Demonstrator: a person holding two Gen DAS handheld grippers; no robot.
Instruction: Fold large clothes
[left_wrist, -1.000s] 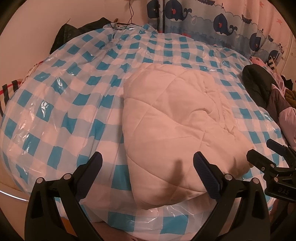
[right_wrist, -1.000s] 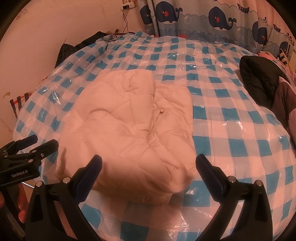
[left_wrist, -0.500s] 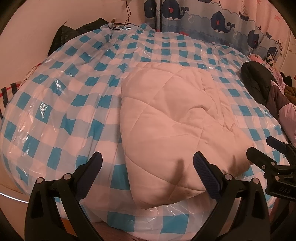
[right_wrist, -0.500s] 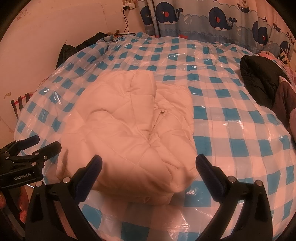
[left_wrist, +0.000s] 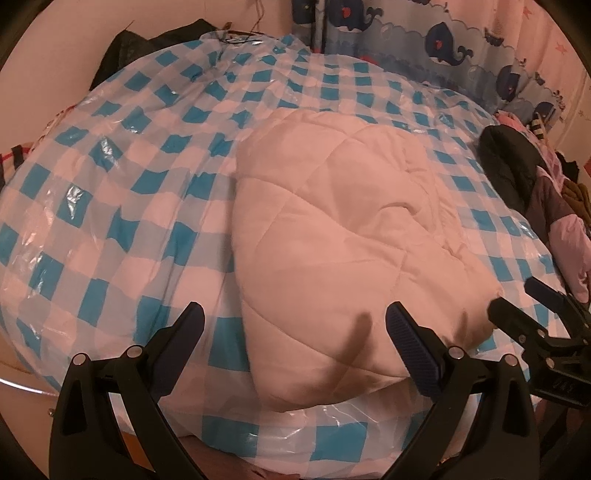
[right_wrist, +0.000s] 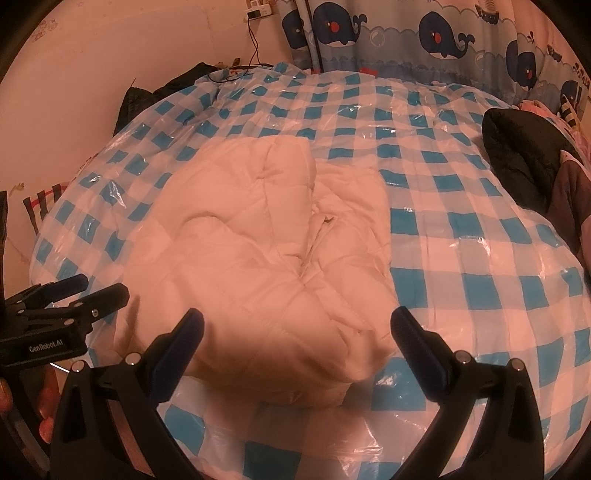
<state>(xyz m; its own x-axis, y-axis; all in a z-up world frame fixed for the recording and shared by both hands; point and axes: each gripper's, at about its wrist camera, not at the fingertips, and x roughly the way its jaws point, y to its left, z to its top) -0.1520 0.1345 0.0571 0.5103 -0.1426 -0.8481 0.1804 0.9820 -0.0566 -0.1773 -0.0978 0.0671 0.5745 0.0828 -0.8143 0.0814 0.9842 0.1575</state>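
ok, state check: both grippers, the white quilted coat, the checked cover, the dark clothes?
left gripper: open, holding nothing
right gripper: open, holding nothing
white quilted coat: folded into a compact bundle, lying on the cover
checked plastic cover: spread over the bed, wrinkled
dark jacket: unfolded, heaped at the bed's right edge

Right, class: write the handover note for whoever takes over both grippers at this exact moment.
Left gripper: open, empty, at the near edge of the white quilted garment.
Right gripper: open, empty, facing the same bundle.
The garment lies folded into a thick bundle on the blue-checked plastic cover.
Dark clothes are heaped to the right, untouched.
Left to do: tidy or finish the bundle, then probably that heap.
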